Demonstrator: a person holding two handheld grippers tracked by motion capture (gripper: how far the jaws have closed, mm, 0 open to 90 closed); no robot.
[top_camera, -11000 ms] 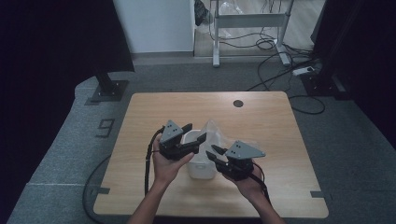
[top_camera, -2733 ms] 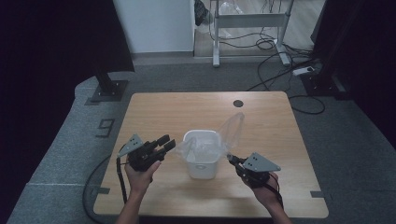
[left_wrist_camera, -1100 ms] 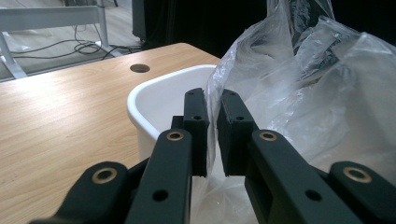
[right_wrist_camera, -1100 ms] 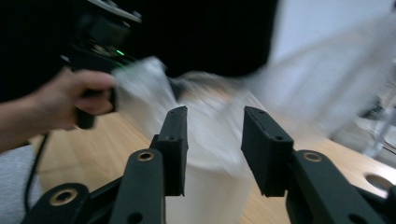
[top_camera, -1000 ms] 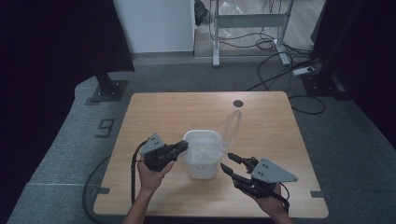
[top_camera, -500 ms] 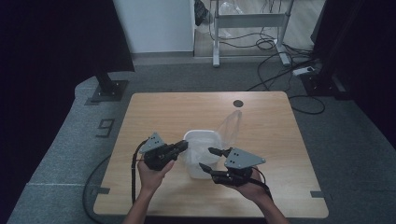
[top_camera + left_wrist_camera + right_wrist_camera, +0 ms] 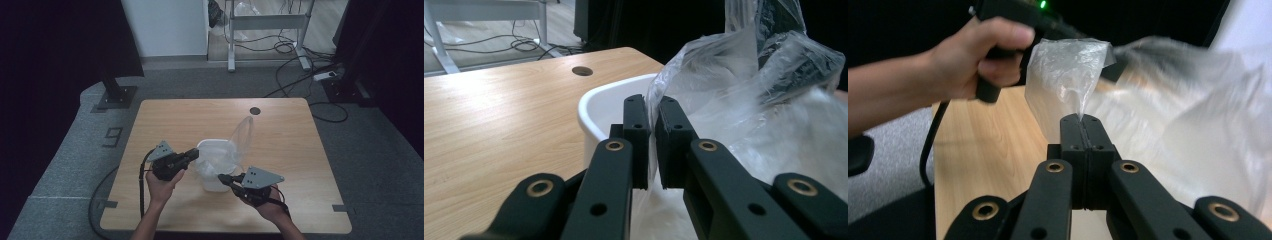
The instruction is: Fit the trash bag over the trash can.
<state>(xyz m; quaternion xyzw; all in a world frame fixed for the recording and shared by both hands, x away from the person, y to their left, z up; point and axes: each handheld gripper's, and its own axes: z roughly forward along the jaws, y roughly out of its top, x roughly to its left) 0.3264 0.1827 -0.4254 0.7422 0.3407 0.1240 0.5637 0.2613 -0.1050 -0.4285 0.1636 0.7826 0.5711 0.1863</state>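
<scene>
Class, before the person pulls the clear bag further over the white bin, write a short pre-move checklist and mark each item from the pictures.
1. Left tongs clamped on the clear bag edge: ok.
2. Right tongs shut on the bag film: ok.
3. White bin upright on the table: ok.
4. Bag edge folded over the bin rim all round: not ok, one corner stands up.
5. Bag free of tears: cannot tell.

A single numeral, 9 (image 7: 114, 135), is marked in pale strokes on the grey floor mat (image 7: 75, 165), just left of the wooden surface (image 7: 200, 120). No other text, label or brand can be read
</scene>
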